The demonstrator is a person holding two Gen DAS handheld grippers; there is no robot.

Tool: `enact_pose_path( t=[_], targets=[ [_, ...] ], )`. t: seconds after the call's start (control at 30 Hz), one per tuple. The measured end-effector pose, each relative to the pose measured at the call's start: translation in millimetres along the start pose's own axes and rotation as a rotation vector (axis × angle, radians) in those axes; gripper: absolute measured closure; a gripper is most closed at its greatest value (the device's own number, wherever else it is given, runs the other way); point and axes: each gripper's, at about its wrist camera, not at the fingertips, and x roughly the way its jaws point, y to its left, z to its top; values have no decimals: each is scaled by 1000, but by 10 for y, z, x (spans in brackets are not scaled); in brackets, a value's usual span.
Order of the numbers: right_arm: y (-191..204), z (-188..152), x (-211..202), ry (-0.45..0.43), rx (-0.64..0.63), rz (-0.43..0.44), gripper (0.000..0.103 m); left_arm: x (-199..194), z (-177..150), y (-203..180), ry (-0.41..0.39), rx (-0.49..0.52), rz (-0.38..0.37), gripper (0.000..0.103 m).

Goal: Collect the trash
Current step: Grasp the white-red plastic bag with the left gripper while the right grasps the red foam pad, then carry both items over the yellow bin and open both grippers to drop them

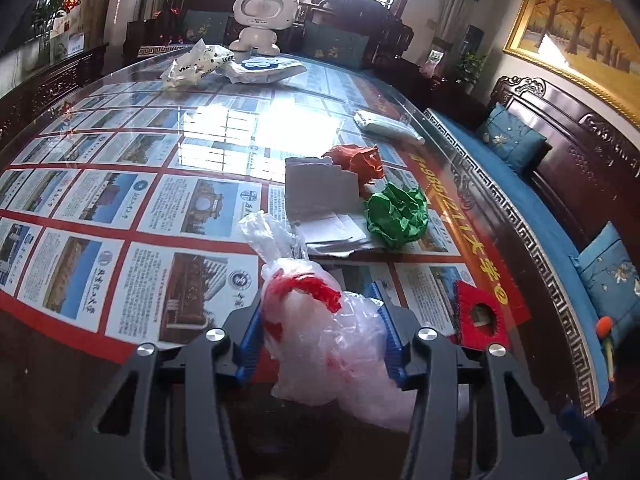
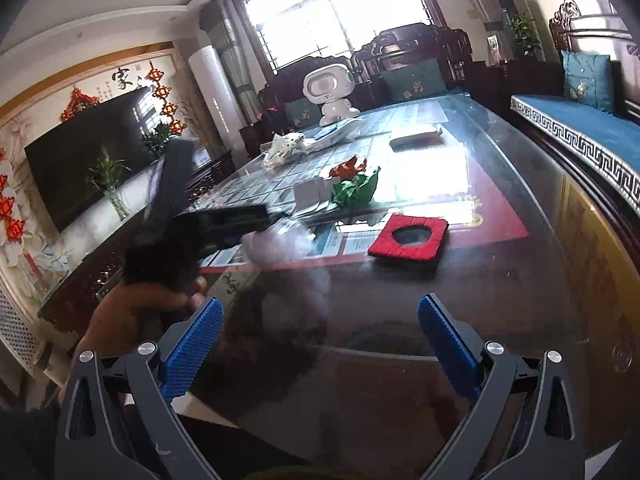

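My left gripper (image 1: pixel 320 300) is shut on a clear plastic bag with red print (image 1: pixel 320 332), held near the glass table's front edge. The bag also shows in the right wrist view (image 2: pixel 276 244), next to the left gripper (image 2: pixel 240 220). A crumpled green paper (image 1: pixel 398 216), a crumpled orange paper (image 1: pixel 358 160) and grey cardboard pieces (image 1: pixel 320 196) lie together mid-table. The green paper (image 2: pixel 354 190) and orange paper (image 2: pixel 348 168) show in the right wrist view too. My right gripper (image 2: pixel 320 328) is open and empty above the table's near end.
A red square coaster with a hole (image 1: pixel 480 316) (image 2: pixel 410 236) lies near the bag. A white robot toy (image 1: pixel 260 16), a white printed bag (image 1: pixel 196 64) and a flat packet (image 1: pixel 264 68) sit at the far end. A white folded packet (image 1: pixel 384 124) lies right. Sofa (image 1: pixel 560 216) at right.
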Motion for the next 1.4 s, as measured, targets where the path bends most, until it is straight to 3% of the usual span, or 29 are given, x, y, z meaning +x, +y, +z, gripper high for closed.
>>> enact_pose_path(
  t=[0.17, 0.27, 0.43, 0.53, 0.63, 0.73, 0.8, 0.87, 0.93, 1.17, 1.4],
  targets=[
    [-109, 231, 168, 11, -17, -130, 9, -151, -70, 51, -14, 4, -15, 54],
    [-275, 375, 383, 62, -4, -208, 12, -221, -81, 92, -25, 4, -24, 54],
    [-593, 516, 829, 182, 11, -336, 35, -282, -95, 127, -32, -5, -38, 54],
    [-727, 514, 999, 261, 70, -300, 43, -302, -107, 133, -34, -6, -51, 54],
    [-660, 516, 1070, 290, -11, -389, 43, -317, -99, 121, -38, 5, -57, 54],
    [-621, 499, 1155, 332, -58, -420, 44, -335, -92, 110, -44, 10, -69, 54],
    [-598, 506, 1158, 339, -65, -416, 48, -350, -93, 101, -49, 16, -74, 54],
    [-563, 511, 1153, 340, -79, -402, 59, -368, -104, 79, -53, 26, -74, 54],
    [-517, 541, 1153, 342, -98, -384, 91, -382, -118, 57, -53, 34, -80, 54],
    [-451, 518, 1057, 323, -88, -330, 91, -497, -207, 21, -48, 56, -100, 54],
    [-231, 452, 466, 230, -89, -253, 91, -824, -402, -23, -56, 102, -128, 54]
  ],
)
